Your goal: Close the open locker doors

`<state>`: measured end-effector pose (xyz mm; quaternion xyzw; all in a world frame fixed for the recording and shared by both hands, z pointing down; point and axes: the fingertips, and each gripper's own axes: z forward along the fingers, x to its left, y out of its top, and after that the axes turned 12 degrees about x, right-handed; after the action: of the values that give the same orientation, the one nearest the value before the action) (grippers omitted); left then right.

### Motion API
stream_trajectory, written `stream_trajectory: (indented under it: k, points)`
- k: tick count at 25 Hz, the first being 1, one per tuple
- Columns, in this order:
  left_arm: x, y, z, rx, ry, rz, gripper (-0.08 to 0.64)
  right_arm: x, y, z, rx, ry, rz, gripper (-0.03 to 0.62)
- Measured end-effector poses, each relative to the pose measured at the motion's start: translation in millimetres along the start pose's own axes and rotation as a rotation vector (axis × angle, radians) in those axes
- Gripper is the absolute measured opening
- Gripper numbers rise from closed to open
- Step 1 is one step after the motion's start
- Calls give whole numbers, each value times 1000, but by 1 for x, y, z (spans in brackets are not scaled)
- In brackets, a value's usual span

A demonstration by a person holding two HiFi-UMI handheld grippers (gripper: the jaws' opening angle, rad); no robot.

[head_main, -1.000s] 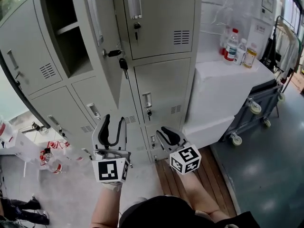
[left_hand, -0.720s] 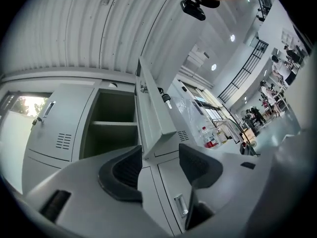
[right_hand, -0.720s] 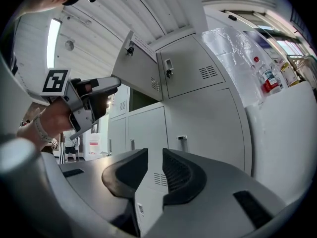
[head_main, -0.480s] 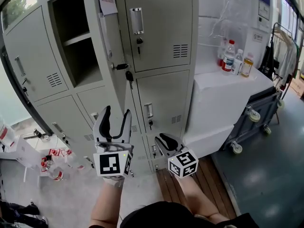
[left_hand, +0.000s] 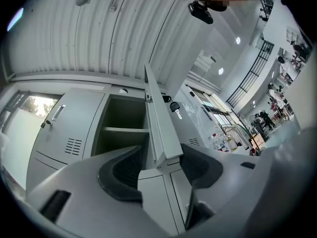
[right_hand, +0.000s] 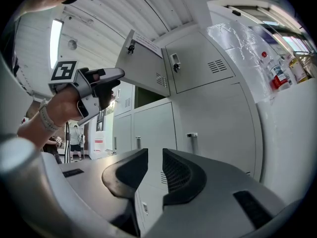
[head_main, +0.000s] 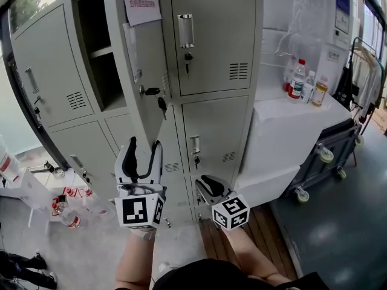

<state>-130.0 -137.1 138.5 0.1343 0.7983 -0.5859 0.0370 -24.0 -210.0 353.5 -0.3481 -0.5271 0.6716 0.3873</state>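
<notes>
A bank of grey lockers fills the head view. One upper door [head_main: 148, 71] stands open, edge-on toward me, with a paper notice [head_main: 142, 2] on it and a key [head_main: 162, 104] hanging from its lock. Left of it is the open compartment [head_main: 100, 59] with a shelf. My left gripper [head_main: 144, 147] is open, held below the door's lower edge and apart from it. In the left gripper view the door [left_hand: 157, 118] lines up between the wide jaws of that left gripper [left_hand: 161, 160]. My right gripper [head_main: 208, 185] stands lower right; its jaws [right_hand: 155, 155] are a narrow gap apart with nothing between.
The other locker doors [head_main: 211, 35] are closed. A white cabinet [head_main: 290, 119] with several bottles [head_main: 296, 77] stands right of the lockers, and a wheeled cart [head_main: 326, 150] beyond it. Plastic-wrapped items [head_main: 66, 207] lie on the floor at left. A person [right_hand: 75, 138] stands far off.
The left gripper's jaws have spread wider than a second ago. My view has tilted up, showing more of the open door and its notice. The right gripper has kept its narrow gap.
</notes>
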Motion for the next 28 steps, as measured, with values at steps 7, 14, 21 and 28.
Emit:
stream_trajectory:
  k: [7, 14, 21, 28]
  points:
    - [41, -7, -9, -9, 46, -32, 241, 20, 1, 26, 31, 23, -24, 117]
    - [86, -26, -8, 9, 55, -64, 230, 45, -5, 67, 72, 40, -18, 112]
    - [127, -42, 6, 20, 49, -37, 219, 66, -2, 102, 92, 28, -20, 110]
    - [163, -59, 29, 27, 4, -78, 202, 72, -6, 126, 114, -29, 6, 110]
